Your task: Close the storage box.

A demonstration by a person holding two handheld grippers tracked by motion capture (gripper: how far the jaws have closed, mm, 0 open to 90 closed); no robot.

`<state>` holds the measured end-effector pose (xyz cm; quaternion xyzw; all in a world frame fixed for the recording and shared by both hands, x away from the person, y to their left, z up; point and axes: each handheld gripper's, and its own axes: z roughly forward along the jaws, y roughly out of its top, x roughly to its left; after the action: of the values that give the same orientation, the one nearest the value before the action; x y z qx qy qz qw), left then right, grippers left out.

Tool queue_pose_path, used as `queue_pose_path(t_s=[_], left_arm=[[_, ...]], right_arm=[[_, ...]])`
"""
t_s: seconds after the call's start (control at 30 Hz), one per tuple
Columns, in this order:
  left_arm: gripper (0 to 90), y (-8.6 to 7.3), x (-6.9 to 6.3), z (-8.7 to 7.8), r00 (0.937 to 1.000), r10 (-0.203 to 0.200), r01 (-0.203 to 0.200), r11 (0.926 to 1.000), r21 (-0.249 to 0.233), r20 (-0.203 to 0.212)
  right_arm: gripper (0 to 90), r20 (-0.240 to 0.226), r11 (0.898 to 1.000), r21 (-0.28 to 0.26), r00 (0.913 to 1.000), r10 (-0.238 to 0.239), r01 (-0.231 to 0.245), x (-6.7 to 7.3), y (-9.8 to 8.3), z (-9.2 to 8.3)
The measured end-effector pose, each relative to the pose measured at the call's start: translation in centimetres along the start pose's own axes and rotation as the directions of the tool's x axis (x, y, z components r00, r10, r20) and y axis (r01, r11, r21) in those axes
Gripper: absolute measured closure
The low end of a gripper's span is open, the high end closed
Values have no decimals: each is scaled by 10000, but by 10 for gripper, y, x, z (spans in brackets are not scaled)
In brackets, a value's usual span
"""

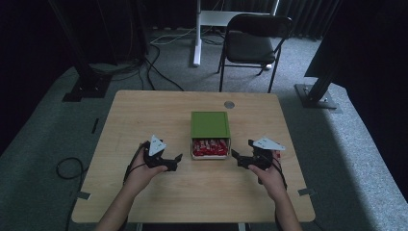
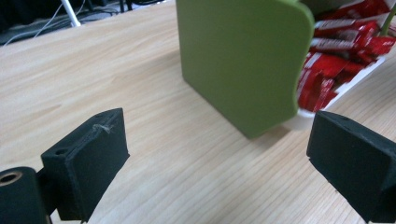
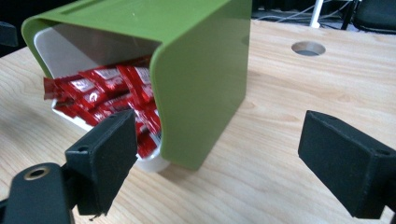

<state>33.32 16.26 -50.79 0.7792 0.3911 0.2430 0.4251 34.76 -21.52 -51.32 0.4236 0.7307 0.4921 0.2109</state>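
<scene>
A green box (image 1: pixel 210 124) with a white inner tray lies at the table's middle, its open front toward me, full of red sachets (image 1: pixel 210 147). My left gripper (image 1: pixel 174 161) hovers open just left of that front, the box's green side wall (image 2: pixel 243 60) ahead of its jaws and the sachets (image 2: pixel 345 42) showing past it. My right gripper (image 1: pixel 238 158) is open just right of the front. Its view has the box's corner (image 3: pixel 201 88) between the jaws and the red sachets (image 3: pixel 107 98) spilling at the mouth. Neither gripper holds anything.
The wooden table (image 1: pixel 144 115) has a round cable hole (image 1: pixel 229 104) behind the box. A black chair (image 1: pixel 255 43) and a white desk leg (image 1: pixel 197 33) stand beyond the table. Cables lie on the grey carpet at the left (image 1: pixel 67 168).
</scene>
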Motion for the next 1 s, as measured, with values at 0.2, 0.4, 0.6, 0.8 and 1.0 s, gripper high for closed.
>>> queue_pose_path(t_s=[0.2,0.4,0.6,0.8,1.0], left_arm=[[59,-13,7,-7,9995,-165,174,9993,329,-277],[59,-27,14,-11,9980,-538,552,9975,438,-325],[59,-39,19,-16,9960,-774,799,9952,571,-455],[59,-48,25,-24,9949,-762,809,9942,709,-668],[59,-59,31,-33,9908,-1052,1117,9909,757,-848]], right_arm=[[115,287,9999,63,9995,122,-124,-4,-5,-7],[115,416,9997,228,9991,86,-95,-9,-13,-14],[115,588,9987,489,9982,83,-112,-14,-27,-20],[115,843,9969,737,9962,214,-277,-22,-42,-28],[115,942,9951,867,9948,390,-472,-26,-53,-35]])
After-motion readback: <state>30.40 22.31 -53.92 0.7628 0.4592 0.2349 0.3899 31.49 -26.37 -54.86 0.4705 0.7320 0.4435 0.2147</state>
